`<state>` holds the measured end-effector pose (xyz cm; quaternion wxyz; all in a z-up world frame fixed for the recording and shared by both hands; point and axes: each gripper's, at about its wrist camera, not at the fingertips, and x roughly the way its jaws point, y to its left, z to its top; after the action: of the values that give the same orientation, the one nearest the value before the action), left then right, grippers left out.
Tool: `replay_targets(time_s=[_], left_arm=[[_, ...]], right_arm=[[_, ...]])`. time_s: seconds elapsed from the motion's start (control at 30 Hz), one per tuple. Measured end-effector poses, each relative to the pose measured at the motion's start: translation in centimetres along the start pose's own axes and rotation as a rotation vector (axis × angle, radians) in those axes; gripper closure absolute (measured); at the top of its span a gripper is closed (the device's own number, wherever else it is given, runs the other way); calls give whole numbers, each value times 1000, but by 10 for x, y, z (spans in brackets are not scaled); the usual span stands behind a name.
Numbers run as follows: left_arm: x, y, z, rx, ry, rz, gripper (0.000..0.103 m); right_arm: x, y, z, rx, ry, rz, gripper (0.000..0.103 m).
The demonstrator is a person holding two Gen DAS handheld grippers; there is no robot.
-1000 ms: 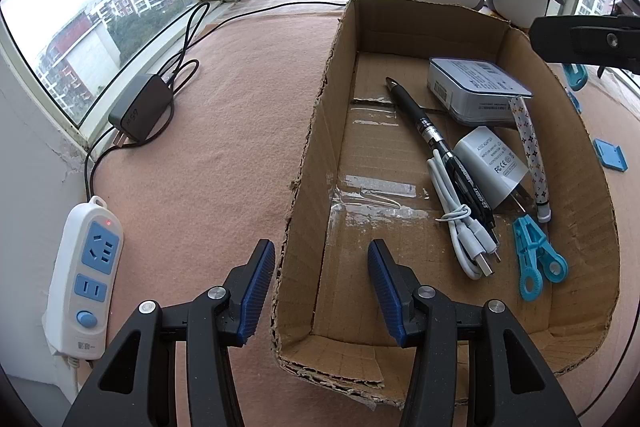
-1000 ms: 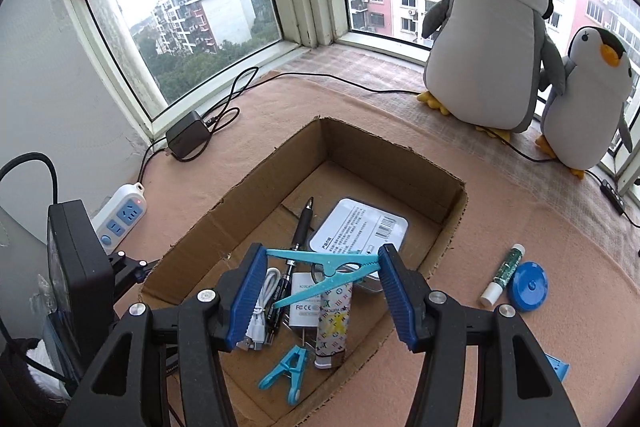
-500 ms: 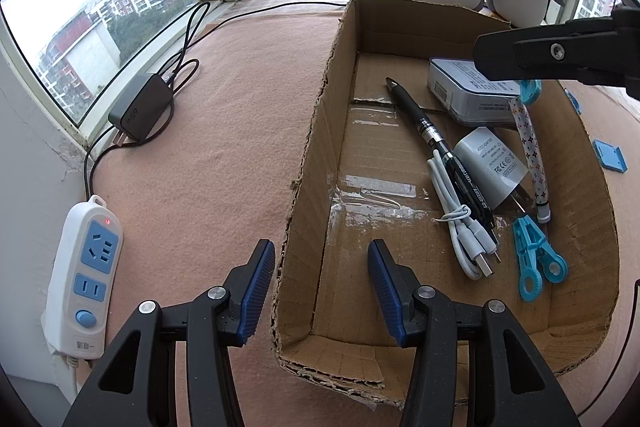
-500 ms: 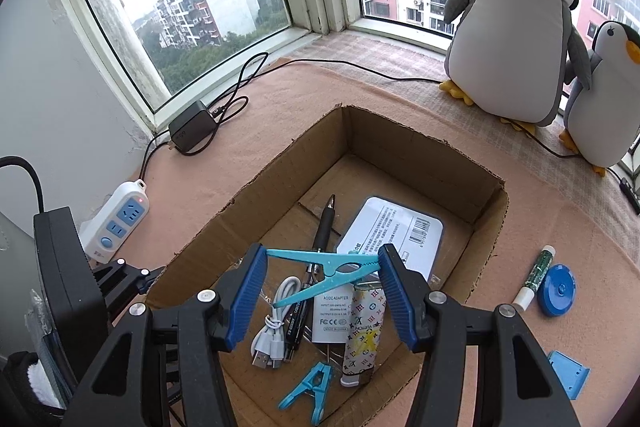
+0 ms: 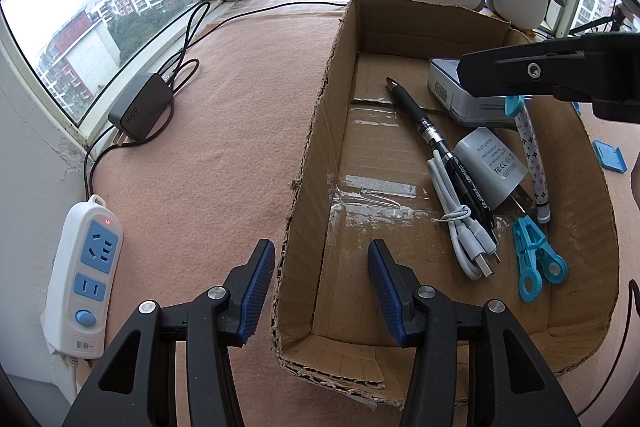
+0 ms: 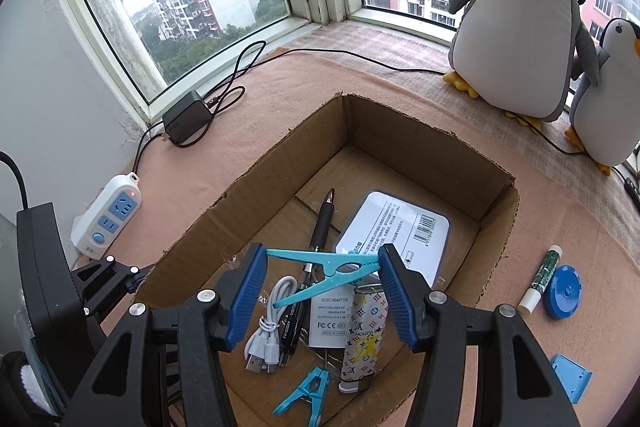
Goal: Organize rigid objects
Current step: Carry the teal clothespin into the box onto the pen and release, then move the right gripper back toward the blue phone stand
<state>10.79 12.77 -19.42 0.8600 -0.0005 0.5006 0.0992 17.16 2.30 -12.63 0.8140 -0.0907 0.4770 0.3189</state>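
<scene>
Window-ledge scene as I see it through both wrist cameras: a pink felt-covered ledge point(image 6: 400, 95) runs along bay windows facing apartment blocks, with two plush penguins point(image 6: 520, 19) at its far edge, a black power adapter point(image 6: 187, 117) and a white power strip point(image 6: 107, 217) along its left edge. An open cardboard box point(image 6: 496, 215) sits mid-ledge; on its floor lie a black pen point(image 6: 322, 221), a white tin point(image 6: 400, 231), a white USB cable point(image 6: 272, 323), a white charger point(image 6: 330, 319), a patterned tube point(image 6: 362, 343) and a turquoise clothespin point(image 6: 306, 393). My right gripper point(image 6: 322, 301) hangs over the box, clamped end-to-end on a second turquoise clothespin point(image 6: 324, 273), thin plastic with spread legs. My left gripper point(image 5: 322, 289) stands apart, straddling the box's left wall near its near corner, pads not pressing it. Right of the box lie a glue stick point(image 6: 540, 277), a blue tape measure point(image 6: 564, 291) and a blue square piece point(image 6: 570, 377).
</scene>
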Motion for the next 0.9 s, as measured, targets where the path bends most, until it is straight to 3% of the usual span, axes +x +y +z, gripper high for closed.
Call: replay_targets(time_s=[0.1, 0.2, 0.9], left_arm=[[0, 0, 0, 0, 0, 0, 50], [0, 0, 0, -1, 0, 0, 50], [0, 0, -1, 0, -2, -1, 50]], right_arm=[[0, 3, 0, -13, 2, 2, 47], [0, 2, 1, -5, -1, -5, 37], [-21, -15, -4, 38, -29, 1, 37]])
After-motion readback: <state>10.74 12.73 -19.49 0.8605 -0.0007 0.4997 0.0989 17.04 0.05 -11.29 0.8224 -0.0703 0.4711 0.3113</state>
